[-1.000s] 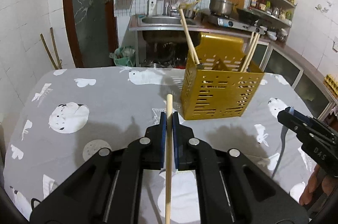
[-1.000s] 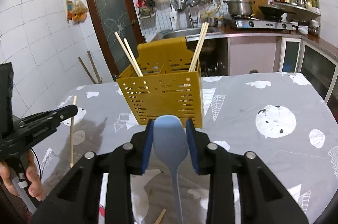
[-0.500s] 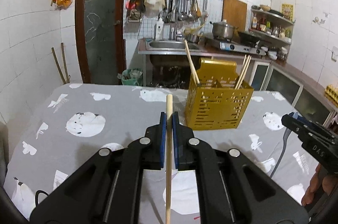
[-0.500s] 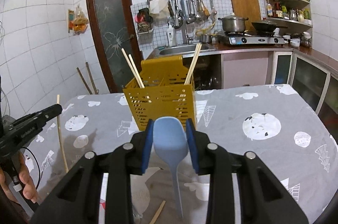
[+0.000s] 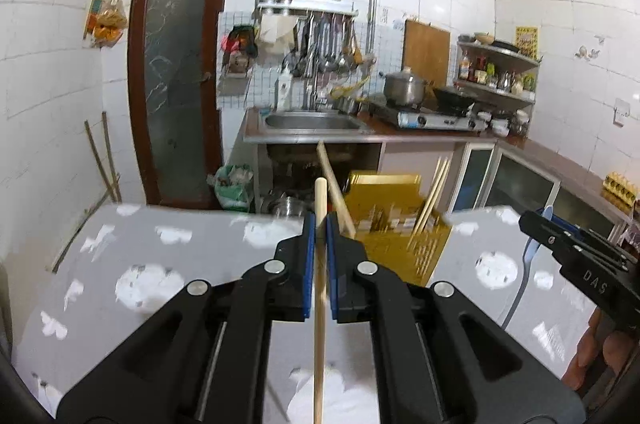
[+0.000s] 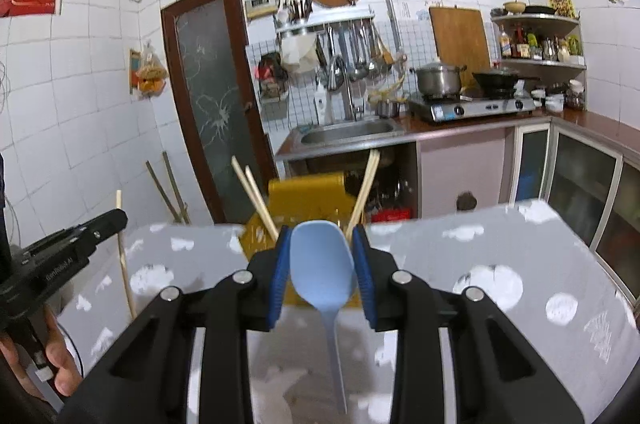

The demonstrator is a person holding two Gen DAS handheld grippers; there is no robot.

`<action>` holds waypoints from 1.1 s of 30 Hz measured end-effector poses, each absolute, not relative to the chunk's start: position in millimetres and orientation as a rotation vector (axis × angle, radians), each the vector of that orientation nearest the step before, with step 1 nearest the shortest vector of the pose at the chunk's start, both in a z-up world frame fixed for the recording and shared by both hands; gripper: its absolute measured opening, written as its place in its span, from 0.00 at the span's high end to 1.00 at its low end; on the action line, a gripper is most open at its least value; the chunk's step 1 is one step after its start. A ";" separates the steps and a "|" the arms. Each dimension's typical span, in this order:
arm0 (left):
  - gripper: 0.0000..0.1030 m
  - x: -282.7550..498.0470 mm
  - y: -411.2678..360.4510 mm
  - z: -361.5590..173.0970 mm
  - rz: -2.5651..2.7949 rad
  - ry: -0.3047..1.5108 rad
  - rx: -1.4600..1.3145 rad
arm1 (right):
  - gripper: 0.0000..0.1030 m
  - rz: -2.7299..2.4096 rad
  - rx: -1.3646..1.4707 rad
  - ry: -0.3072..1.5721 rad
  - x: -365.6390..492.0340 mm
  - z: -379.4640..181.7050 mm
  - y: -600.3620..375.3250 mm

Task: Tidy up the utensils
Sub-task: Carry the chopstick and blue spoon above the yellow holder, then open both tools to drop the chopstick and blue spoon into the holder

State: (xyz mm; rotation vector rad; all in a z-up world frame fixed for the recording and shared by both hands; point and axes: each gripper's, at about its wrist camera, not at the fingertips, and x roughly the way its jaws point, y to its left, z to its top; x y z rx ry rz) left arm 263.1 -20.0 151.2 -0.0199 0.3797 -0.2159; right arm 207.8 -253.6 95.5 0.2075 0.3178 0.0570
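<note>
Two utensils are being carried toward the yellow perforated caddy (image 5: 400, 232): left gripper (image 5: 320, 224) is pinching a wooden chopstick (image 5: 319, 304), right gripper (image 6: 322, 256) is clasping a pale-blue plastic spoon (image 6: 322, 264); lowering each into a compartment seems next.

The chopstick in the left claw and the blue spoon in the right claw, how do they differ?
The chopstick is pale wood, a thin straight stick; the blue spoon is plastic with a broad bowl and slim handle. The left claw is pinched almost shut on the chopstick's shaft, while the right claw stands wider, gripping the spoon by its bowl. Both stand upright in a claw, near the yellow caddy.
</note>
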 end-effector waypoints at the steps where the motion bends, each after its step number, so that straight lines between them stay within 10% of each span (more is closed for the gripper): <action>1: 0.96 268.9 -24.2 162.0 -0.222 0.360 -0.027 | 0.70 0.057 0.212 0.303 211.7 103.7 -256.0; 16: 0.96 367.1 -81.8 242.2 -0.290 0.153 -0.074 | 0.70 0.039 0.321 0.164 310.0 166.7 -294.3; 33: 0.95 464.2 -92.3 148.8 -0.285 0.318 -0.076 | 0.70 0.059 0.303 0.259 376.3 98.2 -287.6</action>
